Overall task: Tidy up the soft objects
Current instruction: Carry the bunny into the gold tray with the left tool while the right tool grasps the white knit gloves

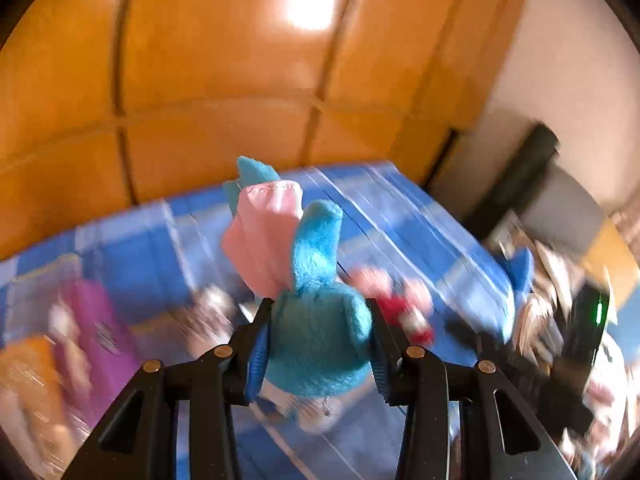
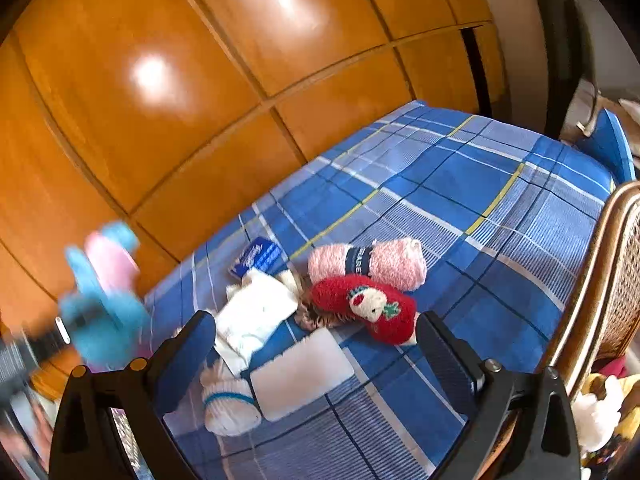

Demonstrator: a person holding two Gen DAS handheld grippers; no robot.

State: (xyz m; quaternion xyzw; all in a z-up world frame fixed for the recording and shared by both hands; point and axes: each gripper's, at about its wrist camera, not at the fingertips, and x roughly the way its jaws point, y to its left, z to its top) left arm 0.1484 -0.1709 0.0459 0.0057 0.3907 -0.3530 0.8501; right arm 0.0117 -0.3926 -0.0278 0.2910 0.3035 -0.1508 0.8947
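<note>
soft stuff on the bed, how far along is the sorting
Nothing looks sorted yet. In hand: the left gripper is shut on a blue plush toy, lifted off the bed. Left: pink towel roll, red plush, white cloths and white pad lie clustered below the open right gripper.

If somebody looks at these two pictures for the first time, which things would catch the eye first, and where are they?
First, the blue and pink plush toy, clamped between the fingers of the left gripper and held above the bed. Next, the red plush on the blue checked bedspread, beside a rolled pink towel, before the open right gripper.
</note>
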